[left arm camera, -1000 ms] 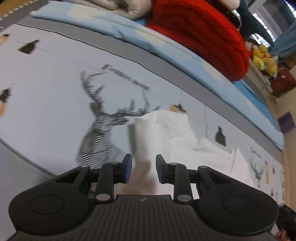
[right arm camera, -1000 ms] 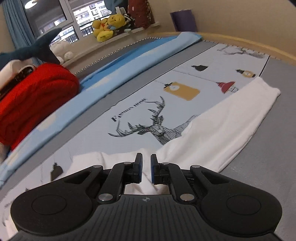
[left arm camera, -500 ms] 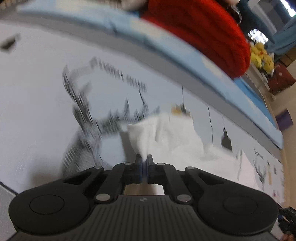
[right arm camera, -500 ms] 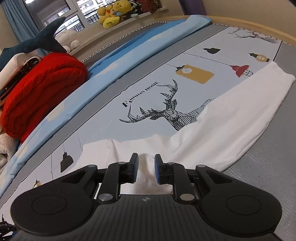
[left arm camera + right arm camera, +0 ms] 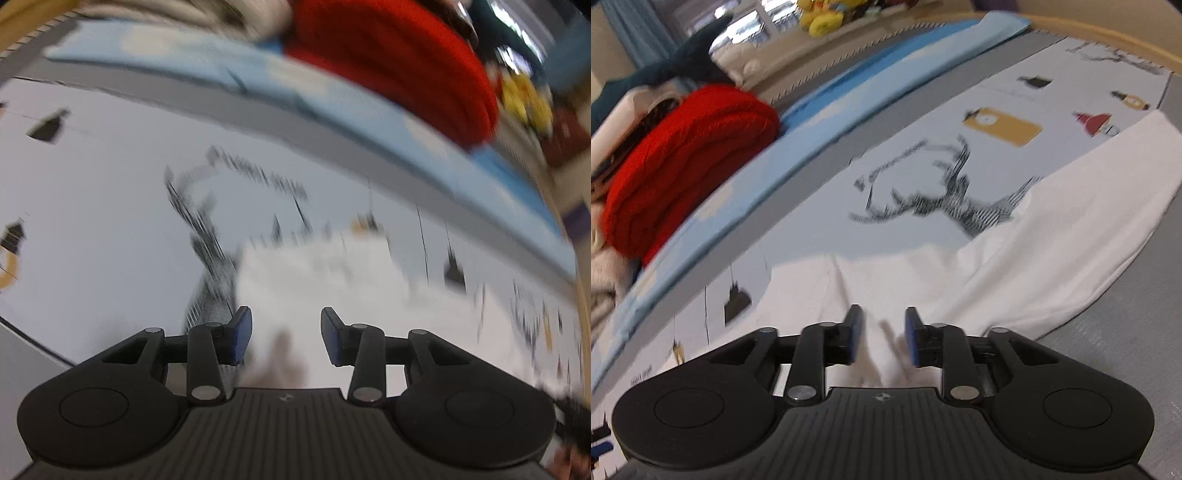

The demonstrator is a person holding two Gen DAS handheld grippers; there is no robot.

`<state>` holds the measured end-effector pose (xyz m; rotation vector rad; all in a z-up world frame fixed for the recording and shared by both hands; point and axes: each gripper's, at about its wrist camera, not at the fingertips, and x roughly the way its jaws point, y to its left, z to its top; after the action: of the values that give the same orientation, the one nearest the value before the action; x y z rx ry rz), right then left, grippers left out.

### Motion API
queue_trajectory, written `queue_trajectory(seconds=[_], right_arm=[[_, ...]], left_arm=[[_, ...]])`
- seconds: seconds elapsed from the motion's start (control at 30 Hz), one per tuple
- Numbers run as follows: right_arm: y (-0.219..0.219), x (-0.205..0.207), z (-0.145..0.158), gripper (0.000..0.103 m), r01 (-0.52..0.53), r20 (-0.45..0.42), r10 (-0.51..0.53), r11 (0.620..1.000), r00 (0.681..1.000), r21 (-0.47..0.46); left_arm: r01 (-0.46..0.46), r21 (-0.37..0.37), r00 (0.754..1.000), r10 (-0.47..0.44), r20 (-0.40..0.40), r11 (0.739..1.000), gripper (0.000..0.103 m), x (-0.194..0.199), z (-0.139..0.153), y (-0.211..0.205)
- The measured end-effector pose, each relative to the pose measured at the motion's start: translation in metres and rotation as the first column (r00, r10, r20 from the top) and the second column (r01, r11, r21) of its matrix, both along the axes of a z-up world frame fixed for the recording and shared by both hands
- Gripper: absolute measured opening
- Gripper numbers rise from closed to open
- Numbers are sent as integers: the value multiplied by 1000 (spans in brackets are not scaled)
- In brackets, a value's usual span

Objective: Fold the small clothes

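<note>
Left gripper, right gripper — jaws apart, empty, over white garment.

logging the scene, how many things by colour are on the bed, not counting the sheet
white: 1, garment
red: 1, blanket
light blue: 1, quilt
yellow: at least 1, plush toys on the ledge behind, too blurred to split
total: 4

No lettering can be read. A dark line of print stands on the bedsheet ahead of the jaws, beside the deer drawing, but motion blur smears it in both views.
</note>
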<state>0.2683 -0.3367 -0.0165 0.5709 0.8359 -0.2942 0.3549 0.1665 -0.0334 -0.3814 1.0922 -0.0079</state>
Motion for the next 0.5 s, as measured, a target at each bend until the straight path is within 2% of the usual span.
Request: queue_trajectory(seconds=[0.07, 0.13, 0.17, 0.23, 0.37, 0.43, 0.5], right_arm=[[4, 3, -7, 38, -23, -35, 24, 1000, 999, 12], [8, 5, -12, 38, -45, -62, 45, 999, 997, 13], [10, 6, -15, 38, -56, -74, 57, 998, 996, 16], [13, 8, -20, 38, -74, -106, 75, 997, 992, 15], [11, 5, -24, 38, -26, -146, 26, 1000, 989, 0], [6, 1, -18, 38, 21, -120, -21, 1000, 992, 2], [1, -6, -8, 38, 70, -55, -70, 998, 996, 4]], left_arm=[[73, 1, 996, -73, -58, 997, 38, -5, -14, -9], [131, 16, 987, -129, -99, 991, 26, -9, -26, -14], [160, 50, 980, -153, -125, 986, 16, -11, -34, -16], [205, 113, 967, -183, -178, 972, 7, -16, -48, -16], [226, 125, 963, -202, -179, 966, 6, -18, -42, -14], [238, 143, 963, -214, -163, 961, 6, -18, -35, -17], [239, 146, 966, -219, -140, 960, 6, -19, -28, -17]])
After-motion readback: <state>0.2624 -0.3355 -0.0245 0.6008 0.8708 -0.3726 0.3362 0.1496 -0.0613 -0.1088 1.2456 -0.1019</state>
